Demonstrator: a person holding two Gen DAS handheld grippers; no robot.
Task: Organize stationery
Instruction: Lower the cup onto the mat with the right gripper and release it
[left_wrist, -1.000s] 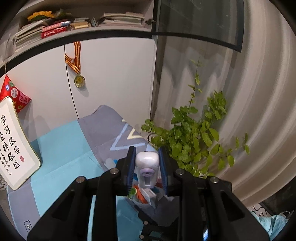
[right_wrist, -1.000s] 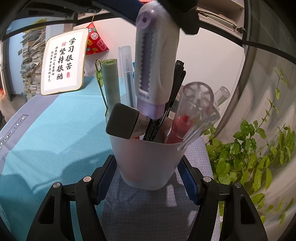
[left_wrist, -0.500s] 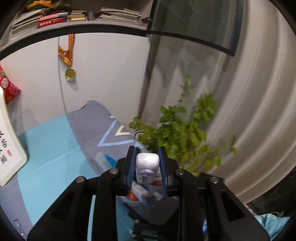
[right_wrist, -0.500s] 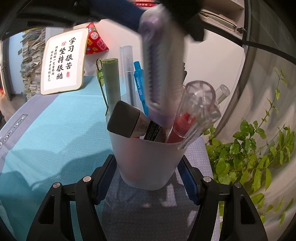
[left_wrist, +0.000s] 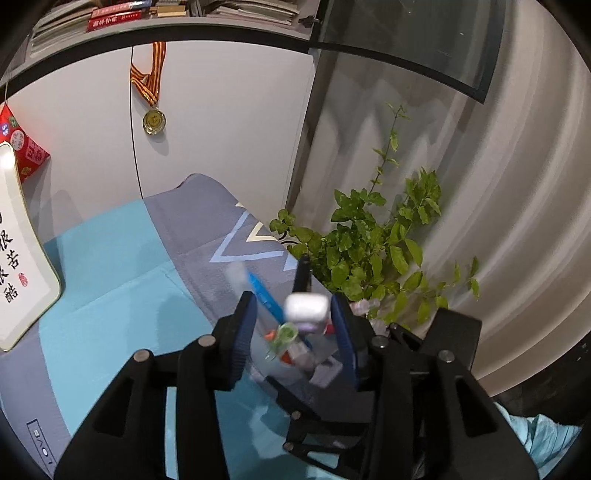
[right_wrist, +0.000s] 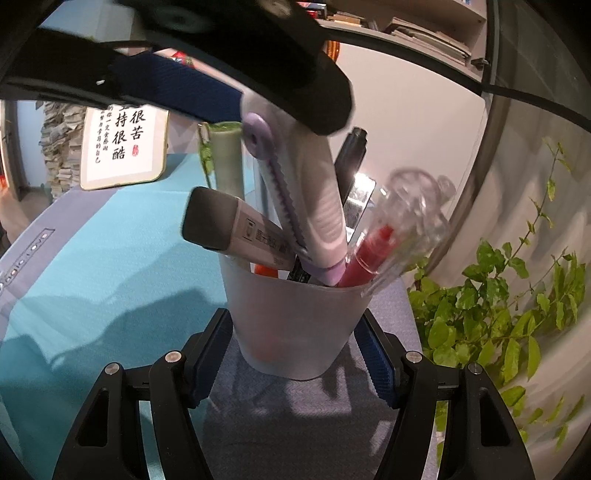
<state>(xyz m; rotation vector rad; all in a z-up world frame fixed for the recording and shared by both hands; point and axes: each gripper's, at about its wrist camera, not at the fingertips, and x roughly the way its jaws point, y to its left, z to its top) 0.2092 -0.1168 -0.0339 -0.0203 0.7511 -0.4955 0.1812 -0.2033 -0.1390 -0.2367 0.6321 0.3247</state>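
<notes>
A frosted plastic cup (right_wrist: 295, 310) stands on the grey part of the tablecloth, and my right gripper (right_wrist: 293, 332) is shut on its lower wall. In it stand a grey marker (right_wrist: 221, 225), a red pen in a clear case (right_wrist: 373, 247), a green tube (right_wrist: 229, 158) and a black pen (right_wrist: 351, 155). A white and lilac utility knife (right_wrist: 314, 206) leans in the cup, tip down. Above it my left gripper (left_wrist: 291, 301) has its jaws opening. The knife's top (left_wrist: 306, 310) sits between the pads, with a gap on the left side.
A leafy green plant (right_wrist: 498, 314) grows close to the right of the cup, against a pale curtain. A framed calligraphy sign (right_wrist: 125, 147) stands at the back left on the teal cloth. A medal (left_wrist: 154, 120) hangs on the white cabinet door behind.
The left gripper's jaws have widened and no longer clamp the knife. The knife has sunk deeper into the cup and now leans. The right gripper and the cup have not moved.
</notes>
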